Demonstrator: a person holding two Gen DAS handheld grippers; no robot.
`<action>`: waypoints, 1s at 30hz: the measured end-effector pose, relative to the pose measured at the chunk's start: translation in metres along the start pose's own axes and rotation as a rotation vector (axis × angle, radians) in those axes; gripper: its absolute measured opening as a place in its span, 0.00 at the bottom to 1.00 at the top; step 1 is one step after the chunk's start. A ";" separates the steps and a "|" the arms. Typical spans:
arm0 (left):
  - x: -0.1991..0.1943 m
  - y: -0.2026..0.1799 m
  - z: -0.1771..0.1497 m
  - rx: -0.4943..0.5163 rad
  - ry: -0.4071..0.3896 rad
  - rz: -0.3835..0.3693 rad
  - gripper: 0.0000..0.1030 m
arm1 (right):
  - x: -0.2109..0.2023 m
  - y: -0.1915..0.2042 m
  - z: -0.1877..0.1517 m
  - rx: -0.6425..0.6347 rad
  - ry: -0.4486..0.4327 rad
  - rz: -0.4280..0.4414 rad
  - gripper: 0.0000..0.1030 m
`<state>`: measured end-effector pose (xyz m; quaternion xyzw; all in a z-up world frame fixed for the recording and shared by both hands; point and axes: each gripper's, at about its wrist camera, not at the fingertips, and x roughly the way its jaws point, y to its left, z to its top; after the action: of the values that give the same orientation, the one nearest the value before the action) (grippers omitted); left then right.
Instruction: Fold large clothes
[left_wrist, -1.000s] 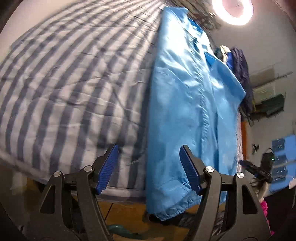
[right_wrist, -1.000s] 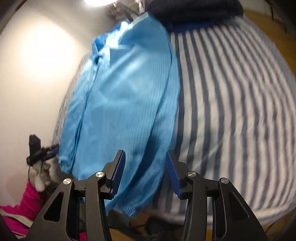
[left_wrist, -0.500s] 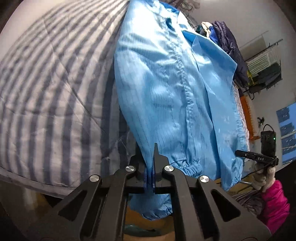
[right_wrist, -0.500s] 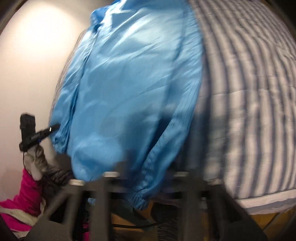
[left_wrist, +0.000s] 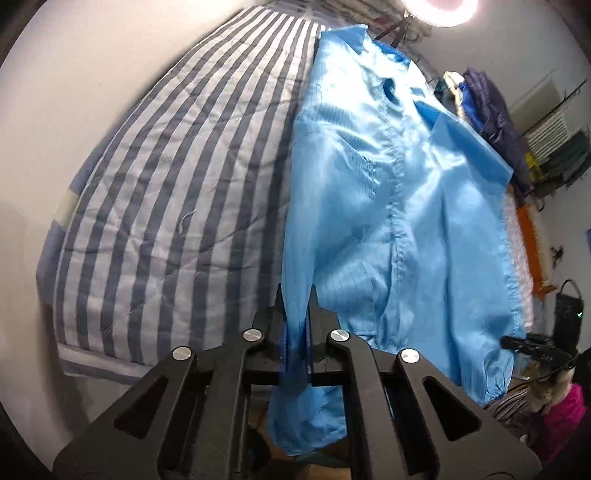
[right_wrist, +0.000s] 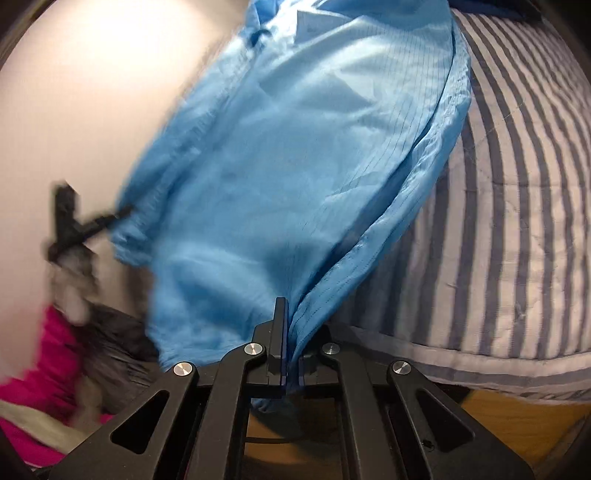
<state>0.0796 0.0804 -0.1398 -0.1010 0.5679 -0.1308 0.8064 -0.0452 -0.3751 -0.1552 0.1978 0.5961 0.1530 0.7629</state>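
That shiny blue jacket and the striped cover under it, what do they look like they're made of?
The blue jacket looks like a thin, smooth synthetic, maybe polyester or nylon: it catches the light with a sheen, shows a fine woven grid, and bunches easily where each gripper pinches it. The striped cover looks like matte woven cotton with padding: no shine, soft creases and stitched quilting lines. Both are guesses from looks alone.
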 end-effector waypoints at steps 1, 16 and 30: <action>-0.002 -0.003 -0.001 0.015 -0.010 0.019 0.09 | 0.002 -0.003 -0.001 -0.006 0.022 -0.008 0.06; -0.042 -0.112 -0.058 0.229 -0.106 -0.165 0.47 | -0.081 -0.055 0.068 0.021 -0.273 0.014 0.43; 0.058 -0.296 -0.160 0.745 0.094 -0.161 0.47 | -0.059 -0.101 0.152 0.131 -0.322 0.036 0.47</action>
<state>-0.0809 -0.2208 -0.1523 0.1607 0.5079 -0.3958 0.7480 0.0880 -0.5092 -0.1223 0.2799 0.4711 0.0938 0.8312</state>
